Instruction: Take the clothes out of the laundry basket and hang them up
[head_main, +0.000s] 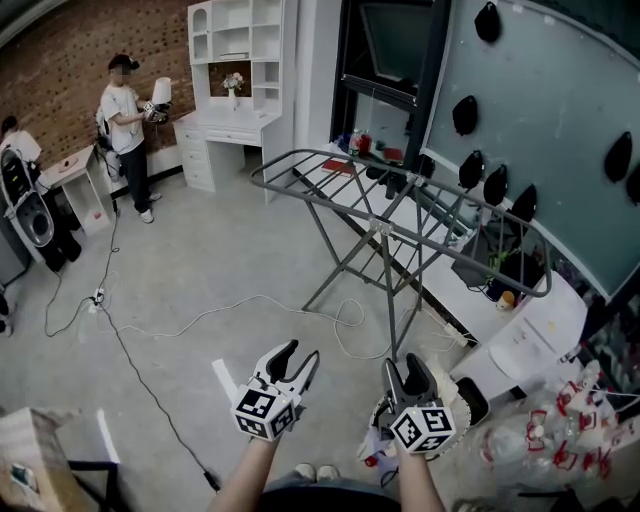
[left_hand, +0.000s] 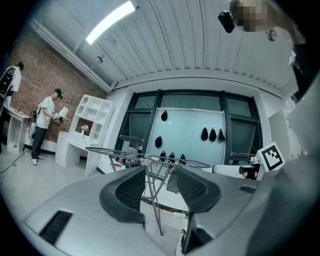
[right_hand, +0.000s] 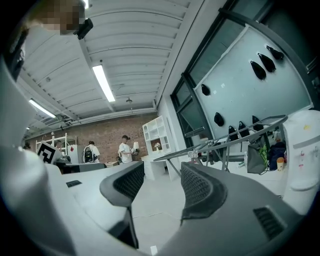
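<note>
Both forearms reach forward side by side, and the grippers point level. The left gripper (head_main: 298, 355) and the right gripper (head_main: 405, 368) have their jaws apart, with nothing between them. The drying rack (head_main: 400, 190) stands ahead, across open floor (head_main: 220, 260). White-and-red clothes (head_main: 560, 430) lie low at the right, near the right gripper.
</note>
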